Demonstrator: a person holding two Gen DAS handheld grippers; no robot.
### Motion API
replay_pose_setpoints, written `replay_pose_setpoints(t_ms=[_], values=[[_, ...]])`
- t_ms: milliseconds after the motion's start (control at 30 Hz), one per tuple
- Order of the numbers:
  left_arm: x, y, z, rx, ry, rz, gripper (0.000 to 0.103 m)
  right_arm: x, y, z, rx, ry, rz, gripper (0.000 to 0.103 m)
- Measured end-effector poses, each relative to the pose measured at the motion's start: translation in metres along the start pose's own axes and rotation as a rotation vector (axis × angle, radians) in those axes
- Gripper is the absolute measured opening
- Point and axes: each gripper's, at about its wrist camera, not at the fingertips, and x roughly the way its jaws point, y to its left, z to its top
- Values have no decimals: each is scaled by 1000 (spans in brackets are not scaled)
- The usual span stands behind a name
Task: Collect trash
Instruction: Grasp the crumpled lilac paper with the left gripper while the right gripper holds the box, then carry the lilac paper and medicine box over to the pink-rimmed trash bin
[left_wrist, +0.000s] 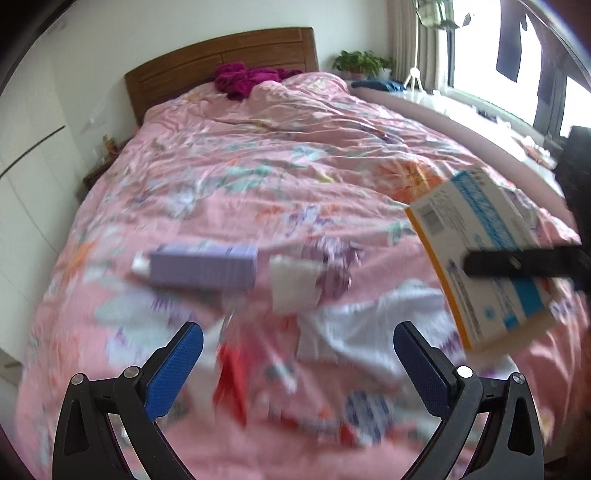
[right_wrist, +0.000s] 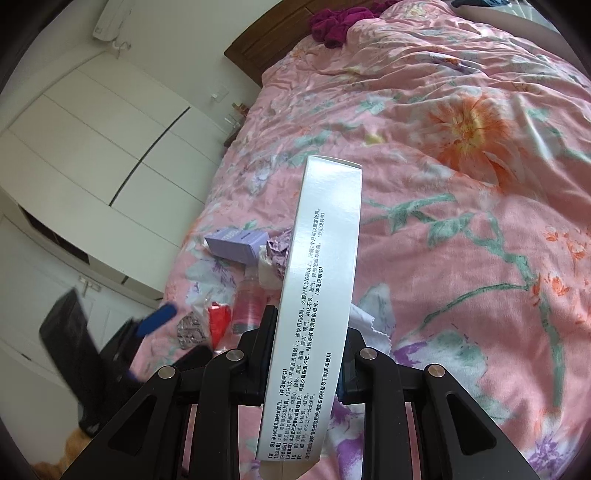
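Bed (left_wrist: 280, 155) bears purple box (left_wrist: 203, 267), tissue (left_wrist: 293, 284).

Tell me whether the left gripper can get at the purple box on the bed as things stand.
Probably yes. The left gripper is open and empty, and the purple box lies uncovered on the quilt ahead of it; nothing stands between them, only loose wrappers nearer.

A pink floral duvet (left_wrist: 280, 155), magenta garment (left_wrist: 247, 79), wooden headboard (left_wrist: 207, 55), white wardrobe (right_wrist: 92, 147)

Chinese dosage text, white box (right_wrist: 317, 280)
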Motion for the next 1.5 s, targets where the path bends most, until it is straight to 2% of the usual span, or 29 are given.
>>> replay_pose_setpoints(t_ms=[133, 233, 300, 367, 433, 500, 700, 833, 867, 933, 967, 1000, 1033, 1100, 1233, 1300, 1333, 1367, 1400, 1500], values=[[24, 0, 25, 0, 26, -18, 103, -7, -6, 1, 14, -17, 6, 25], [38, 11, 40, -73, 65, -56, 103, -10, -8, 2, 10, -24, 2, 25], [43, 12, 48, -89, 97, -54, 103, -12, -10, 2, 18, -26, 7, 25], [35, 14, 46, -97, 70, -74, 103, -13, -14, 2, 25, -28, 8, 25], [32, 15, 41, -79, 61, -67, 103, -15, -15, 0, 28, -29, 11, 25], [39, 11, 41, -48, 92, -44, 103, -13, -17, -1, 36, -27, 19, 25], [64, -7, 52, -24, 145, -46, 103, -13, -18, -3, 38, -27, 28, 25], [91, -20, 55, 26, 240, -28, 102, -19, -18, 0, 33, -42, 24, 25], [96, -23, 53, 43, 261, -22, 99, -21, -17, 0, 28, -45, 21, 25], [103, -22, 46, 40, 294, -38, 86, -21, -16, 0, 20, -44, 23, 25], [106, -20, 44, 24, 306, -55, 70, -20, -15, -1, 19, -43, 25, 25], [108, -17, 42, -2, 316, -82, 49, -19, -15, -2, 18, -41, 29, 25], [111, -13, 41, -30, 325, -110, 40, -18, -15, -2, 19, -38, 32, 25], [116, -11, 39, -51, 345, -136, 38, -18, -16, -3, 22, -36, 35, 25], [132, -25, 32, 29, 419, -86, 38, -20, -19, -2, 30, -41, 38, 25], [136, -29, 31, 43, 420, -73, 38, -21, -19, -1, 30, -45, 34, 25], [134, -28, 32, 20, 399, -89, 38, -22, -20, -1, 31, -47, 34, 25], [132, -24, 33, -9, 389, -113, 31, -22, -20, -1, 32, -50, 32, 25], [129, -20, 34, -43, 380, -146, 31, -23, -20, -1, 33, -50, 32, 25], [115, -3, 39, -161, 334, -297, 30, -24, -22, -2, 38, -53, 32, 25]])
